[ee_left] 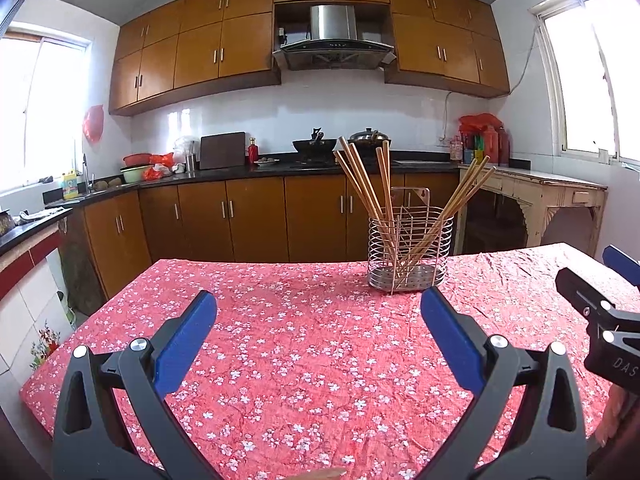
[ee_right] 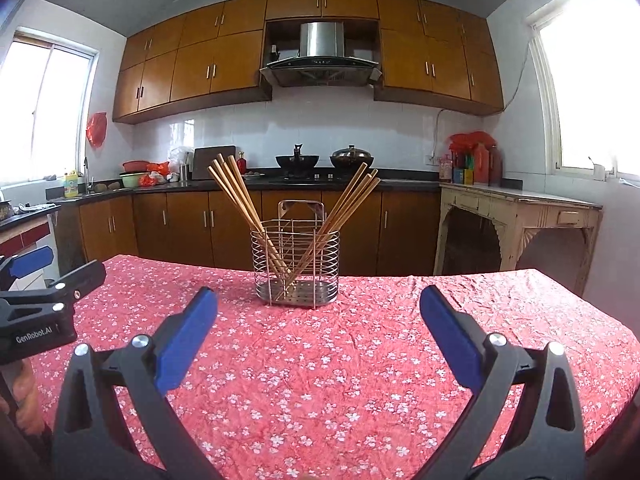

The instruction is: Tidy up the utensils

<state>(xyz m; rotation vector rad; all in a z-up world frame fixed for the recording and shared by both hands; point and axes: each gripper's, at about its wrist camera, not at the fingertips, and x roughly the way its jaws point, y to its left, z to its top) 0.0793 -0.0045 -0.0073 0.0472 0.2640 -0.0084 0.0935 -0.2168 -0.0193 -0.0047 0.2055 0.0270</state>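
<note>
The left tongs (ee_left: 319,306) are held wide apart above the near part of the bench (ee_left: 280,360), and nothing is gripped between the blue pads (ee_left: 188,342). Farther off, slightly right of centre in the left view, a wire chopstick holder (ee_left: 410,258) is seen standing upright on the red floral cloth, near the far edge of the bench. In its left side a bundle of wooden chopsticks (ee_left: 360,178) is leaned outward to the left; in its right side a second bundle (ee_left: 466,192) is leaned to the right. The right tongs (ee_right: 319,306) are likewise spread wide with nothing held, and the holder (ee_right: 296,268) is faced almost squarely in the right view.

The chopsticks are judged to be light, stiff and thin, with a smooth finish that could slip or roll between flat pads. A hold near the upper third, where the sticks fan apart above the rim, is judged best, so that one or a pair can be pinched without crowding by the wire. The holder itself looks light and rigid, with a metal base; it could be tipped or dragged if a stick is pulled sideways, so a straight upward lift is advised.
</note>
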